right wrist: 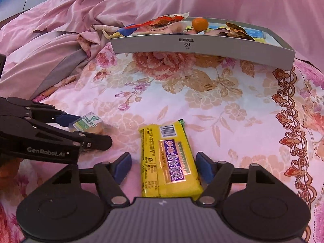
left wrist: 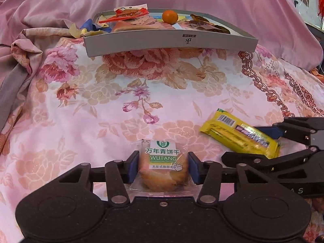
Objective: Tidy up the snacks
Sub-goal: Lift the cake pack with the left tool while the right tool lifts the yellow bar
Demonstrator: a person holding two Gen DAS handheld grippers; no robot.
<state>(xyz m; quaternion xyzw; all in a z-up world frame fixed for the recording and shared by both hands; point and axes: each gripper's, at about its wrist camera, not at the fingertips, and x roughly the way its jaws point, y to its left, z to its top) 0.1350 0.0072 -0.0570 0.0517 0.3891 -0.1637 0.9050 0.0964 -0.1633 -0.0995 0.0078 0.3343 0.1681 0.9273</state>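
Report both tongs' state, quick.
Left tongs: closed on the biscuit pack.
Right tongs: open around the yellow bar, not gripping.

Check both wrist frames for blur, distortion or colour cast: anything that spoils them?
Left wrist: strong fisheye bends the grey tray front wall into an arc; the yellow snack pack is smeared at its right end; the biscuit packet reads sharp. Right wrist: same barrel bend, dark vignette corners, pink cast over the floral bedcover.
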